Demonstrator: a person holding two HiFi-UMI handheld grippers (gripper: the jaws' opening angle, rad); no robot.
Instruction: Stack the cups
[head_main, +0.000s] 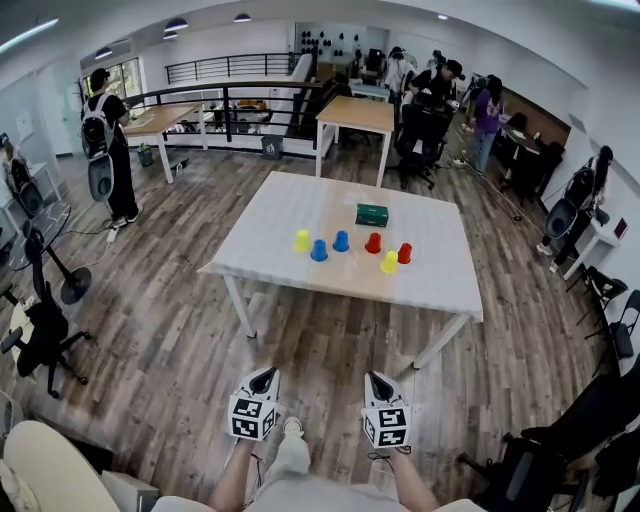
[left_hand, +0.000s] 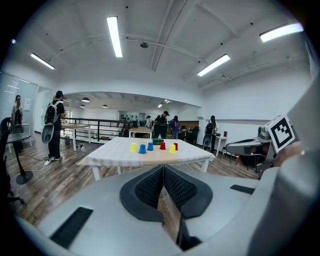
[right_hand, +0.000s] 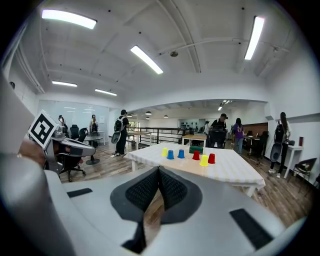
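Observation:
Several small cups stand upside down on a white table (head_main: 300, 205): a yellow cup (head_main: 302, 240), two blue cups (head_main: 319, 250) (head_main: 341, 241), a red cup (head_main: 373, 242), a second yellow cup (head_main: 389, 262) and a second red cup (head_main: 404, 253). All stand apart, none stacked. My left gripper (head_main: 264, 376) and right gripper (head_main: 376, 381) hang side by side over the floor, well short of the table, both shut on nothing. The left gripper view shows the shut left gripper (left_hand: 163, 168) with the cups (left_hand: 150, 147) far ahead. The right gripper view shows the shut right gripper (right_hand: 158, 170) and the cups (right_hand: 196, 155) far ahead.
A green box (head_main: 372, 214) lies on the table behind the cups. Wood floor separates me from the table. Black office chairs (head_main: 45, 330) stand at the left and the lower right. Other tables, a railing and several people are at the back.

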